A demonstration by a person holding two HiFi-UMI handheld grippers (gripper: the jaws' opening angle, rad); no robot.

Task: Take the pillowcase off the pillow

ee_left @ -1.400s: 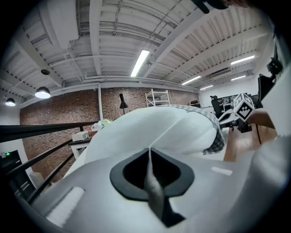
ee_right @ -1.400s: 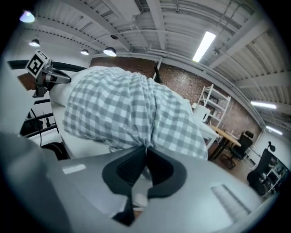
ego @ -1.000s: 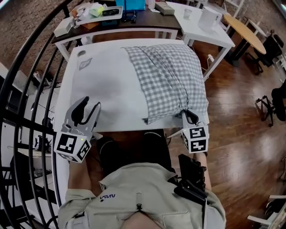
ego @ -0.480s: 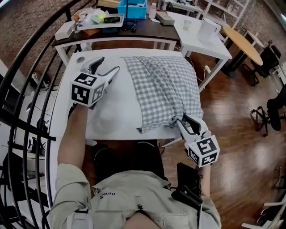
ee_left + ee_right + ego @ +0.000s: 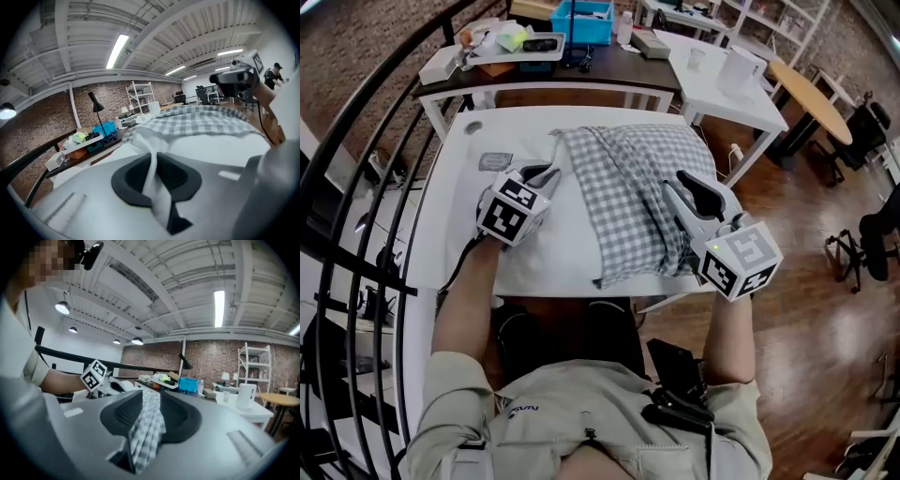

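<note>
A white pillow (image 5: pixel 567 230) lies on the white table (image 5: pixel 455 197), with the grey checked pillowcase (image 5: pixel 628 178) bunched over its right half. My left gripper (image 5: pixel 546 174) sits at the pillow's left edge. In the left gripper view a fold of the pillow's white cloth (image 5: pixel 151 174) is pinched in the left gripper (image 5: pixel 154 161), whose jaws have just been closing. My right gripper (image 5: pixel 689 190) hovers over the pillow's right side. Its jaws have just been opening. A strip of the pillowcase (image 5: pixel 147 425) hangs loose in the right gripper (image 5: pixel 151 404), one pad bare.
A small card (image 5: pixel 495 161) lies on the table's far left. Behind stand a dark desk with a blue bin (image 5: pixel 581 11) and a cluttered tray (image 5: pixel 502 42), and a white table (image 5: pixel 741 89). A black railing (image 5: pixel 356 187) curves along the left. Wooden floor lies to the right.
The left gripper came from the far left to the pillow's edge and closed on white cloth. The right gripper rose from the table's near right corner to over the pillow, jaws wider.
</note>
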